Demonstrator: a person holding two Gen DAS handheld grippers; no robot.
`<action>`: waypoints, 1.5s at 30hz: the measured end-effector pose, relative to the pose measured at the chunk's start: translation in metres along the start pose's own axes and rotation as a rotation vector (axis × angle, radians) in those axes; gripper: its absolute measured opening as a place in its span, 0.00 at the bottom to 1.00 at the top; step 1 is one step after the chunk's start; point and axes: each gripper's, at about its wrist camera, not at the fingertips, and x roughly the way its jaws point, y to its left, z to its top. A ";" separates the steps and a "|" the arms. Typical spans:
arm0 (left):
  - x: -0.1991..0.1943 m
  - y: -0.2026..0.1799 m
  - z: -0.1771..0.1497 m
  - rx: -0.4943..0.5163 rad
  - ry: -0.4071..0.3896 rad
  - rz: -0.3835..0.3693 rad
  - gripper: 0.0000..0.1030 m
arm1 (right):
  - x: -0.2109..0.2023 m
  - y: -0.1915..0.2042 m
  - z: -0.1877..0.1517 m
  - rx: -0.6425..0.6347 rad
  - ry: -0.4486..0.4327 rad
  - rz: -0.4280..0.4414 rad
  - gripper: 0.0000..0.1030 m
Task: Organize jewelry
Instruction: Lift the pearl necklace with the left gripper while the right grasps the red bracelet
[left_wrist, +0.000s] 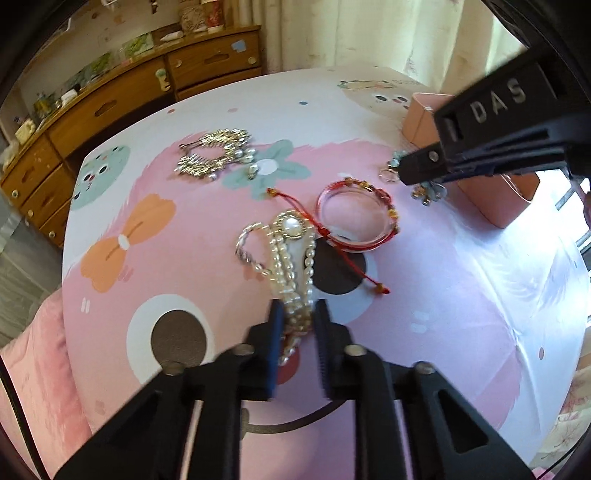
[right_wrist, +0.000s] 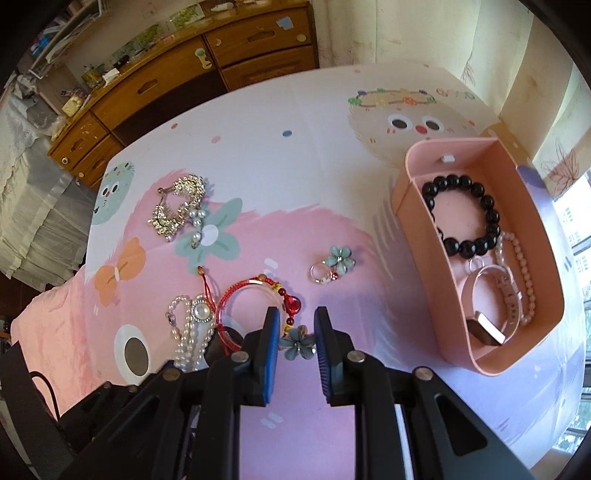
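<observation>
A pearl bracelet (left_wrist: 291, 266) with a round pearl clasp lies on the cartoon tablecloth; its near end sits between the fingers of my left gripper (left_wrist: 298, 314), which is open around it. A red cord bangle (left_wrist: 356, 218) lies just beyond it. My right gripper (right_wrist: 294, 332) is open, with a teal flower earring (right_wrist: 297, 345) between its fingers. A second teal flower with rings (right_wrist: 334, 264) lies further out. The pink box (right_wrist: 417, 236) at right holds a black bead bracelet (right_wrist: 463, 216), a pink watch (right_wrist: 487, 317) and a pink bead strand (right_wrist: 524, 273).
A gold and pearl hair ornament (left_wrist: 216, 157) lies at the table's far left. A wooden dresser (left_wrist: 110, 107) stands behind the table, curtains to the right. A pink cushion (left_wrist: 33, 354) is at the near left edge.
</observation>
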 end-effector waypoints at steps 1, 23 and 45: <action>0.000 -0.002 0.000 0.009 -0.002 0.003 0.07 | 0.000 0.001 0.001 -0.006 0.002 0.007 0.18; -0.013 0.036 -0.006 -0.119 0.014 0.021 0.05 | 0.047 0.049 -0.004 -0.361 0.193 -0.007 0.61; -0.053 0.056 -0.002 -0.214 -0.067 -0.094 0.03 | 0.027 0.050 -0.018 -0.368 0.126 -0.014 0.56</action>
